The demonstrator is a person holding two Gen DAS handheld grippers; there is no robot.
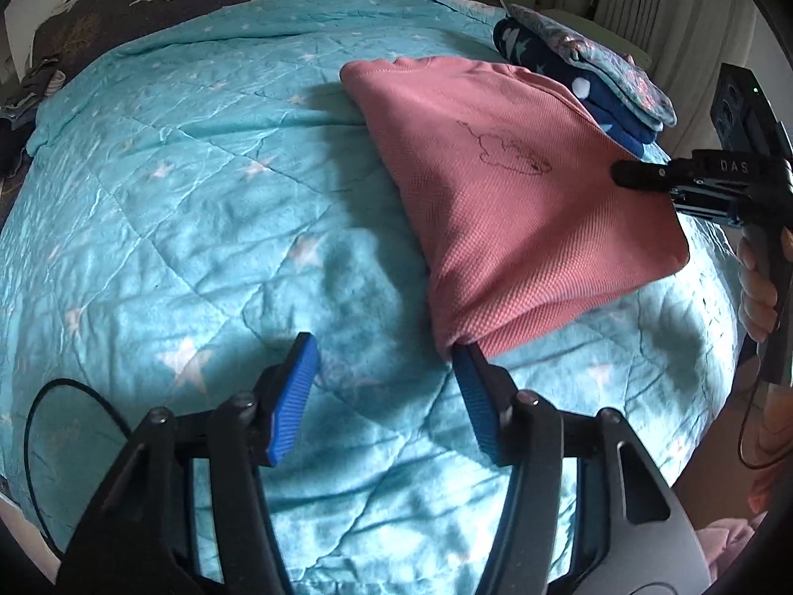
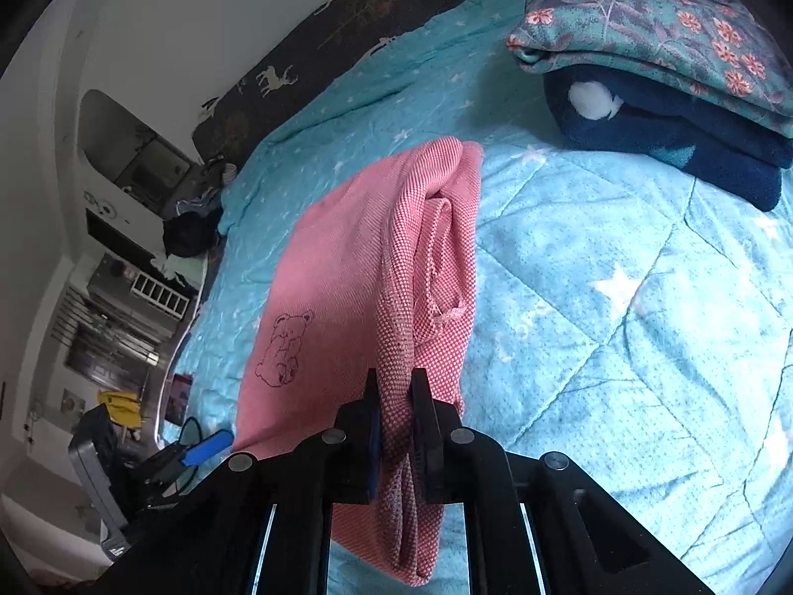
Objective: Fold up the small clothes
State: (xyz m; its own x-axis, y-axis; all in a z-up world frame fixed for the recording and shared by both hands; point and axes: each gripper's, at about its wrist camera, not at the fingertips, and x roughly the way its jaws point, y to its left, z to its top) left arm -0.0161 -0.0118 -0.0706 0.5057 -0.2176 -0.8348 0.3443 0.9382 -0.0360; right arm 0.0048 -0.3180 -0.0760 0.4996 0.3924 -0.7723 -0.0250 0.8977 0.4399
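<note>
Blue-padded fingers (image 1: 297, 396) of the left gripper (image 1: 384, 396) stand apart over the turquoise star quilt (image 1: 173, 198), its right pad touching the near corner of the pink garment (image 1: 495, 188), not clamping it. Black jaws of the right gripper (image 2: 396, 426) are pinched closed on the folded edge of that garment, lifting it. Far right lies a stack of folded clothes (image 2: 669, 89).

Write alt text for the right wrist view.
The right hand-held gripper is shut on a folded pink shirt with a bear drawing, over a turquoise star quilt. Two folded clothes are stacked behind.
</note>
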